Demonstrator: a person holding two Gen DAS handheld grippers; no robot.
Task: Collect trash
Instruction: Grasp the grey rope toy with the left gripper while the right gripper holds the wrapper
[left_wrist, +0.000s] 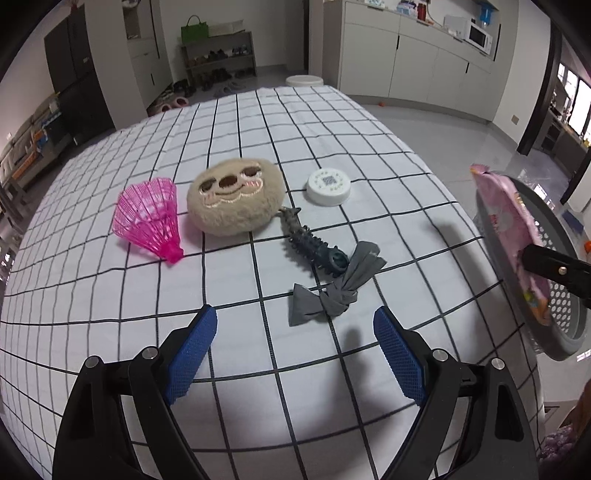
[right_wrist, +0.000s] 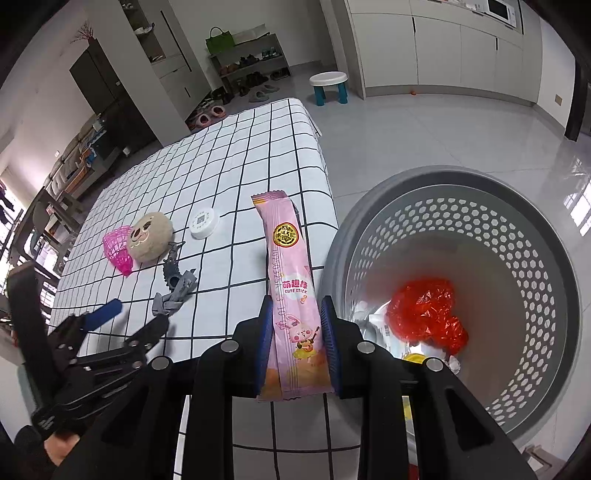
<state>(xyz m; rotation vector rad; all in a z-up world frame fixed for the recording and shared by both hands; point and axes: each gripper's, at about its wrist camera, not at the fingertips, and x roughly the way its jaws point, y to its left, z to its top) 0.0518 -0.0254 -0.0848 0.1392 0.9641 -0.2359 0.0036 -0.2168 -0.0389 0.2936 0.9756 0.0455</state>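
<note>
Two blue pads of the right gripper (right_wrist: 297, 332) clamp a pink snack wrapper (right_wrist: 293, 295); we read "CUTE STICK" on it, and the gold seal above is too small to make out. It sits over the table edge, just beside the grey basket (right_wrist: 546, 295), which holds red crumpled plastic (right_wrist: 424, 310) and partly hidden white scraps, possibly paper. Left gripper (left_wrist: 295, 350) hangs open above the checked tablecloth (left_wrist: 110, 295), near a grey knotted cloth (left_wrist: 332, 291).

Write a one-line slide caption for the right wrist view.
Right gripper shut on a pink snack wrapper, beside the grey perforated trash basket holding red plastic.
</note>
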